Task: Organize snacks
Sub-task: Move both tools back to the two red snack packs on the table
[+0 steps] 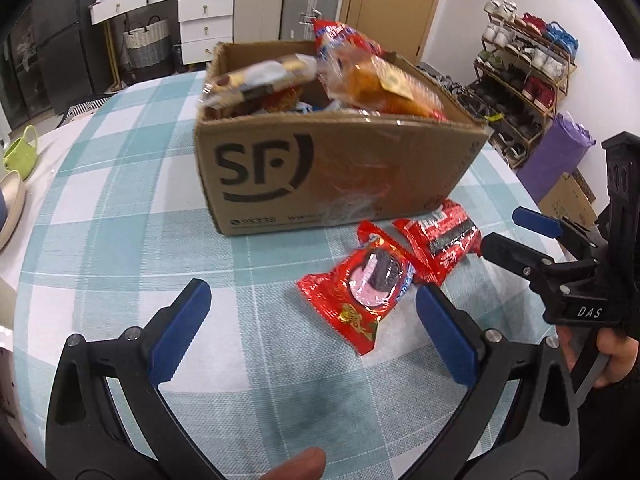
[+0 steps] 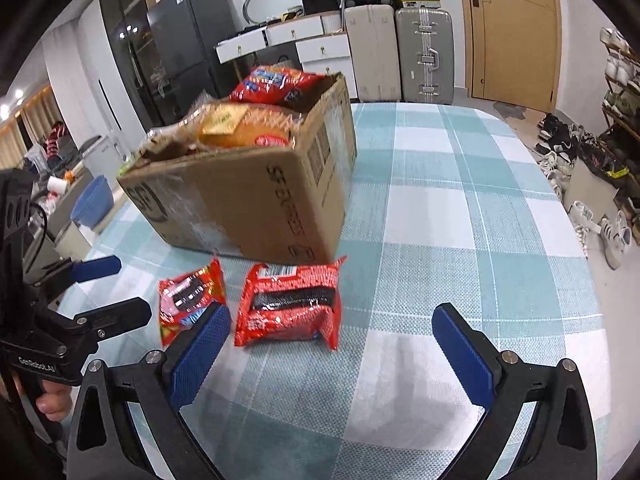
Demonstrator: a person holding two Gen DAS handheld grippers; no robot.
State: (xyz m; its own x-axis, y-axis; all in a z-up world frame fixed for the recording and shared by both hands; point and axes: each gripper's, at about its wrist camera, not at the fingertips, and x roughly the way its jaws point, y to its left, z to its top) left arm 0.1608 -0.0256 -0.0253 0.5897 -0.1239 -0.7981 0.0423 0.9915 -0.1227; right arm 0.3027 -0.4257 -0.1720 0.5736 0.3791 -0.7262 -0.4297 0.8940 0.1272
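I see a cardboard box (image 1: 320, 172) crammed with snacks: an orange bread pack (image 1: 380, 80), a red biscuit bag (image 2: 276, 84) and a brown-and-white packet (image 1: 256, 80) poke above its rim. Two red snack packets lie outside it on the surface (image 2: 460, 208), just beside its front: one with pink-filled cookies (image 1: 360, 292), one with a dark window (image 2: 292, 304). My left gripper (image 1: 312, 336) and right gripper (image 2: 332, 352) both hover with fingers apart, empty. Suitcases (image 2: 424, 52) and a shoe rack (image 1: 524, 64) stand behind.
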